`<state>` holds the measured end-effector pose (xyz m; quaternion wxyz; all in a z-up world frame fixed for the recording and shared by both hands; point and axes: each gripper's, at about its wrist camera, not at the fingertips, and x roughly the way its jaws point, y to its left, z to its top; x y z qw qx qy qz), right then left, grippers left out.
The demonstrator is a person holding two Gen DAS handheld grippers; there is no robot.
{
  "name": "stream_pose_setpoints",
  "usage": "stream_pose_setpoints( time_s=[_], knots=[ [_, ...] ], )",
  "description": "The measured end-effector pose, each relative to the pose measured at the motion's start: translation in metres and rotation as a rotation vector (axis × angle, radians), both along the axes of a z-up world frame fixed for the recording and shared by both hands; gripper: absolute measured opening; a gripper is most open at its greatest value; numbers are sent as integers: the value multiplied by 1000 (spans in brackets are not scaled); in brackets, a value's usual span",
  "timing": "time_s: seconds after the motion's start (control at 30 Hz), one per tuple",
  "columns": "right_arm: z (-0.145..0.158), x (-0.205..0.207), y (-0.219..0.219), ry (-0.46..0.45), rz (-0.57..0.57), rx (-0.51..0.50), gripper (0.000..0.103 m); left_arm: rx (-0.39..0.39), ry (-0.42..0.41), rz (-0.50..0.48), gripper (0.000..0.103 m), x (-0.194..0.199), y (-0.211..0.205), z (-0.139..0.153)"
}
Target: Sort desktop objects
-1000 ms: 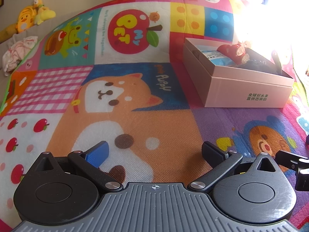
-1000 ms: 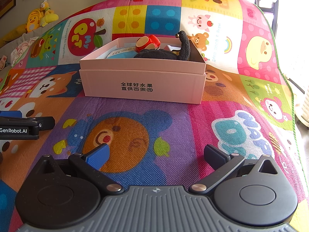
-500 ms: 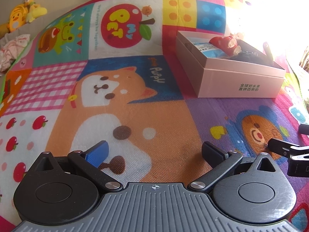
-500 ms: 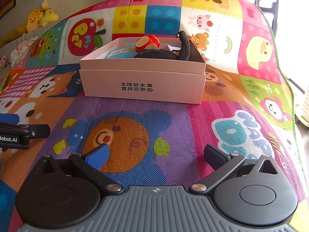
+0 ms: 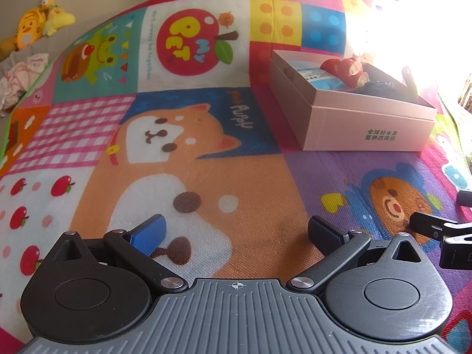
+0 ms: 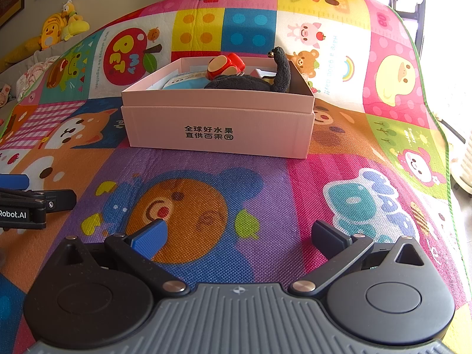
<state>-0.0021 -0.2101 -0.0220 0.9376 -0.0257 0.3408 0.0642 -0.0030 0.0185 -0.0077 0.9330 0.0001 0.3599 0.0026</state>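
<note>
The pink cardboard box (image 6: 218,126) sits on the play mat (image 6: 339,177), light but easily dented, best taken by a side wall. Inside lie a black plush toy (image 6: 250,81), soft enough to pinch anywhere, and a smaller red-capped toy figure (image 6: 225,65), likely hard and slippery. Left claw (image 5: 236,230) and right claw (image 6: 239,233) both gape empty, well short of the box.
</note>
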Motion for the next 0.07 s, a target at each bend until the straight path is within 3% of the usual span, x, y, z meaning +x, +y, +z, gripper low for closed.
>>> stream_pose_setpoints(
  time_s=[0.07],
  knots=[
    [0,0,0,0,0,0,103,-6,2,-3,103,0,1,0]
  ],
)
